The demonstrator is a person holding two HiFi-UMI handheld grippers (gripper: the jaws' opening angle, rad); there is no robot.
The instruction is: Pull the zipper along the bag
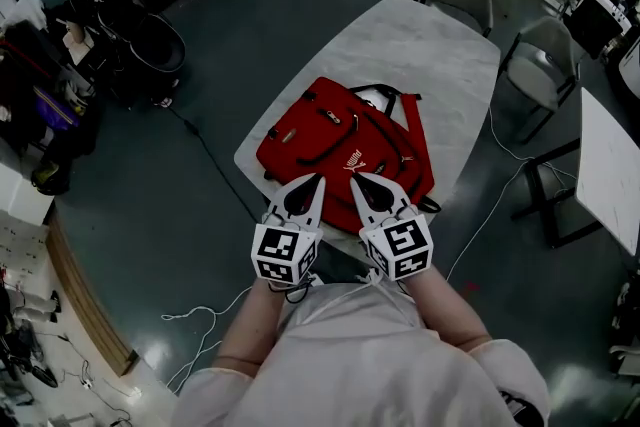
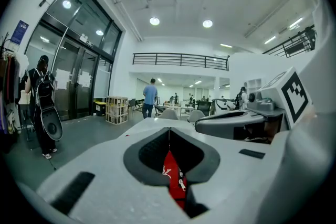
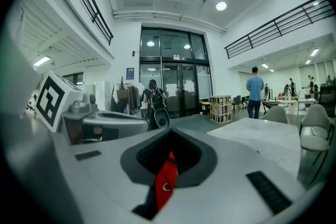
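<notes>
Head view: red bag (image 1: 345,150) with white logo lies flat on table (image 1: 440,45).

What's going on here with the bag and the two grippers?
A person holds a gripper in each hand over a red backpack that lies flat on a pale table. The left gripper and the right gripper sit side by side at the bag's near end, pointing away from the person. Both have their jaws together, with only red fabric showing beyond them. Neither appears to hold the zipper pull, so the pull along the bag looks not yet begun.
</notes>
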